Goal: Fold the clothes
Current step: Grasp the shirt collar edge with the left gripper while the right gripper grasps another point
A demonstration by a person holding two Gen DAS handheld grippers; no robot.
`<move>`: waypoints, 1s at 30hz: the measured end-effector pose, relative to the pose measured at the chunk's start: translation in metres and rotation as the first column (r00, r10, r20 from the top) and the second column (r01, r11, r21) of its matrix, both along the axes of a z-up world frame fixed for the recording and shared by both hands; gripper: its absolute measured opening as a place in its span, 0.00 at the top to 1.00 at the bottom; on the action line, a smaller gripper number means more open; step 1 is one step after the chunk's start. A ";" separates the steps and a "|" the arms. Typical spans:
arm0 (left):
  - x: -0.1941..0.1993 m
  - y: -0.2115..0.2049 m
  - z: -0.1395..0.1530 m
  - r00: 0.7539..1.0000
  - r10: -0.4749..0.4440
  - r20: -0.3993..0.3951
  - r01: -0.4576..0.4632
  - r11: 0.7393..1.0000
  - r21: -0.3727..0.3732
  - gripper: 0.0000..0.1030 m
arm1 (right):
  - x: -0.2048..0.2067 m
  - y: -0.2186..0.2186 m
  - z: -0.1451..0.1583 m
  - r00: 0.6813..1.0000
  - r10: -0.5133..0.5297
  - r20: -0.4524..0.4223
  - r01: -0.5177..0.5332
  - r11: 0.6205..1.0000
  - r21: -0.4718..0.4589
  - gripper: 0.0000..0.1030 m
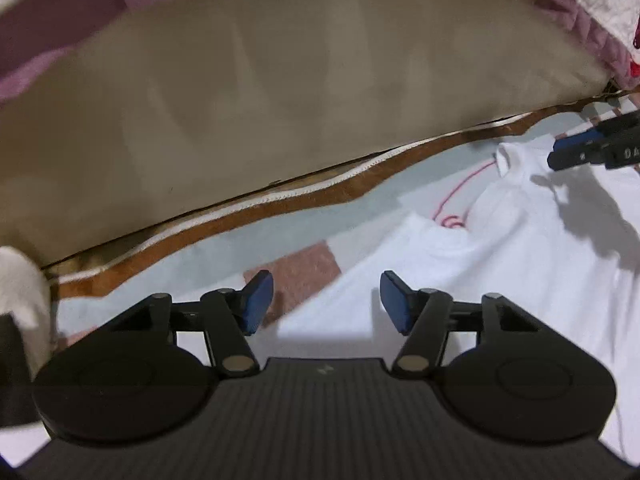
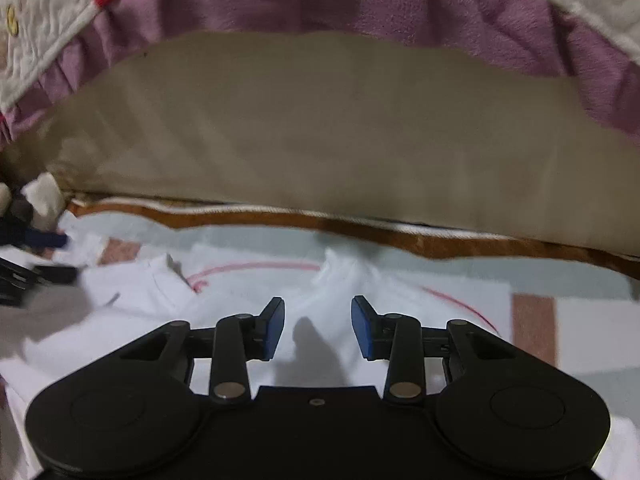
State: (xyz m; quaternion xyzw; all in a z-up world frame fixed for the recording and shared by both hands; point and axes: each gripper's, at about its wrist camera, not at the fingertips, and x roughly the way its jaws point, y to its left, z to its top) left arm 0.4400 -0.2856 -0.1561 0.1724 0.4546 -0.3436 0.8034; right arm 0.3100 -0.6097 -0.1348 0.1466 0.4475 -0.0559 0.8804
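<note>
A white garment (image 1: pixel 500 248) lies spread on a pale blue patterned blanket (image 1: pixel 224 248). My left gripper (image 1: pixel 326 302) is open just above the garment's left edge, nothing between its blue pads. The right gripper shows at the far right of this view as a dark tip (image 1: pixel 588 148) over the garment's upper part. In the right wrist view the white garment (image 2: pixel 240 304) fills the foreground, crumpled near its top. My right gripper (image 2: pixel 318 328) hovers open over it, holding nothing. The left gripper (image 2: pixel 36 256) appears blurred at the left edge.
A brown blanket border (image 1: pixel 320 196) runs along a tan mattress side (image 1: pixel 280 80). Purple frilled bedding (image 2: pixel 480 12) with a white quilted cover (image 2: pixel 44 28) hangs above. A brown square patch (image 2: pixel 534 328) marks the blanket on the right. A white sleeve (image 1: pixel 20 292) is at far left.
</note>
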 end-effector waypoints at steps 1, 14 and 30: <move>0.003 -0.001 -0.004 1.000 -0.008 -0.014 0.008 1.000 -0.001 0.43 | 0.003 -0.003 -0.003 1.000 -0.003 0.001 0.003 1.000 -0.006 0.59; 0.007 -0.015 -0.043 0.998 -0.068 -0.010 0.068 0.996 0.057 0.25 | 0.038 0.000 -0.049 0.995 -0.095 -0.039 0.091 0.992 -0.093 0.43; -0.001 -0.052 0.004 0.900 0.003 0.435 -0.057 0.992 0.111 0.98 | 0.025 0.002 -0.012 0.954 -0.134 0.266 0.206 0.943 -0.261 0.90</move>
